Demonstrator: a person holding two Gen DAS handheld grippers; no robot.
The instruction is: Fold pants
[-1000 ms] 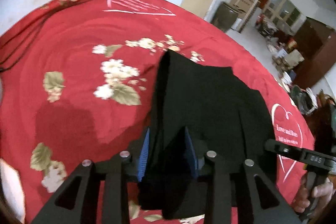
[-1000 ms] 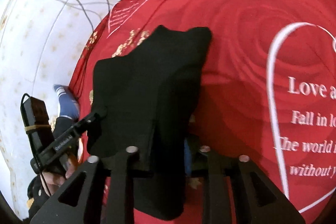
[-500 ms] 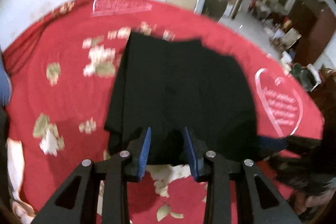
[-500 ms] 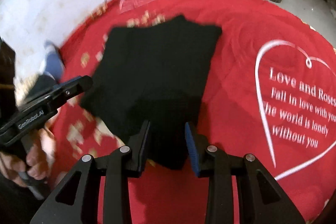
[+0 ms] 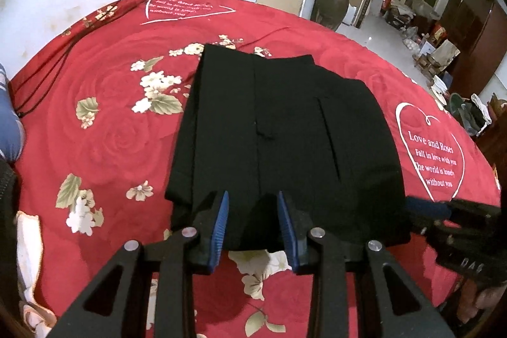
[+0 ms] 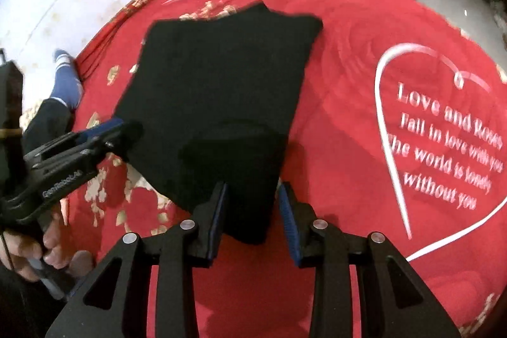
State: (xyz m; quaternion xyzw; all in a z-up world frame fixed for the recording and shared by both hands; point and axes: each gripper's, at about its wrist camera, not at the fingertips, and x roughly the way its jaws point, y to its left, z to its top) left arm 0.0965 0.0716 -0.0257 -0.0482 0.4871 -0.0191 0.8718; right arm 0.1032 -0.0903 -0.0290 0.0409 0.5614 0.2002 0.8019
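On the red rose bedspread (image 5: 104, 129), black pants (image 5: 279, 132) folded flat, soft and limp, best pinched at near corners; left gripper (image 5: 253, 225) and right gripper (image 6: 253, 216) jaws apart astride the near hem, not pressing.

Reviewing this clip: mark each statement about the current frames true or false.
1. The black pants lie folded on a red bedspread. True.
2. The bedspread is plain blue. False: it is red, with flowers and a white heart with lettering.
3. The near edge of the pants sits between the pads of the left hand-held gripper. True.
4. The right hand-held gripper holds a shirt. False: only the black pants' corner is between its fingers.
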